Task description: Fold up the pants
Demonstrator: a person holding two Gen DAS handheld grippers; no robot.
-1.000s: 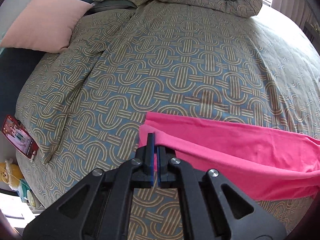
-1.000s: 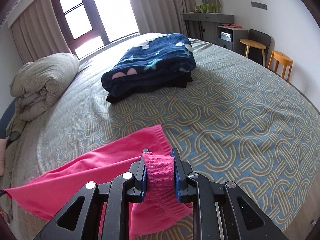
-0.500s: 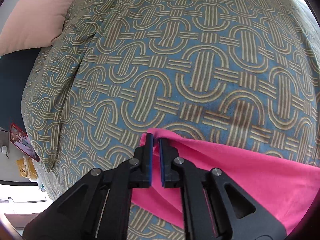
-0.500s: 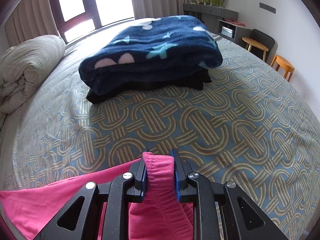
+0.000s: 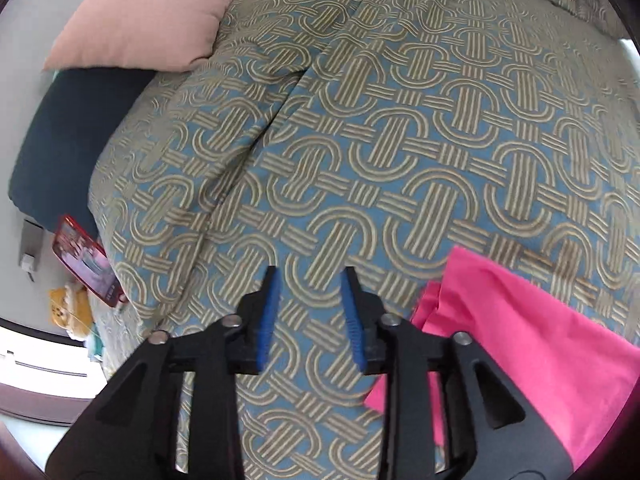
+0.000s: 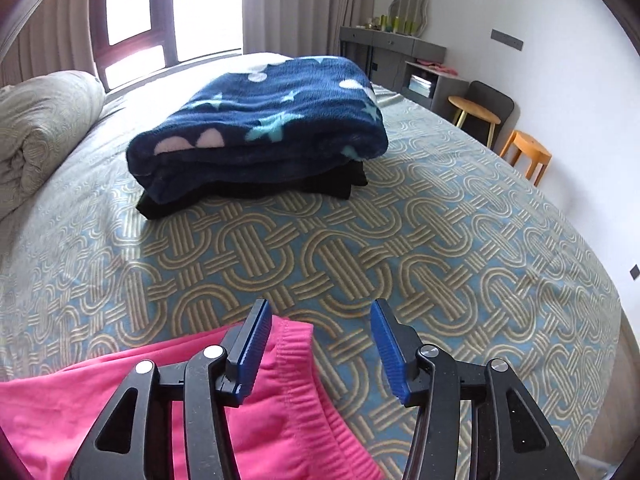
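Observation:
The pink pants (image 5: 528, 344) lie on the patterned bedspread (image 5: 400, 128). In the left wrist view their leg end is at the lower right, just right of my left gripper (image 5: 310, 280), which is open and empty over the bedspread. In the right wrist view the elastic waistband end of the pants (image 6: 288, 364) lies at the lower left, under and beside the left finger of my right gripper (image 6: 320, 312), which is open and empty.
A folded dark blue star blanket (image 6: 260, 136) on a black garment sits mid-bed. A rolled duvet (image 6: 40, 132) is at the left. A pink pillow (image 5: 152, 16) lies at the bed head. Stools (image 6: 524, 152) and a dresser (image 6: 396, 56) stand by the wall.
Both grippers have opened and let go of the pants, which now rest on the bed. The left gripper has moved left, off the leg end.

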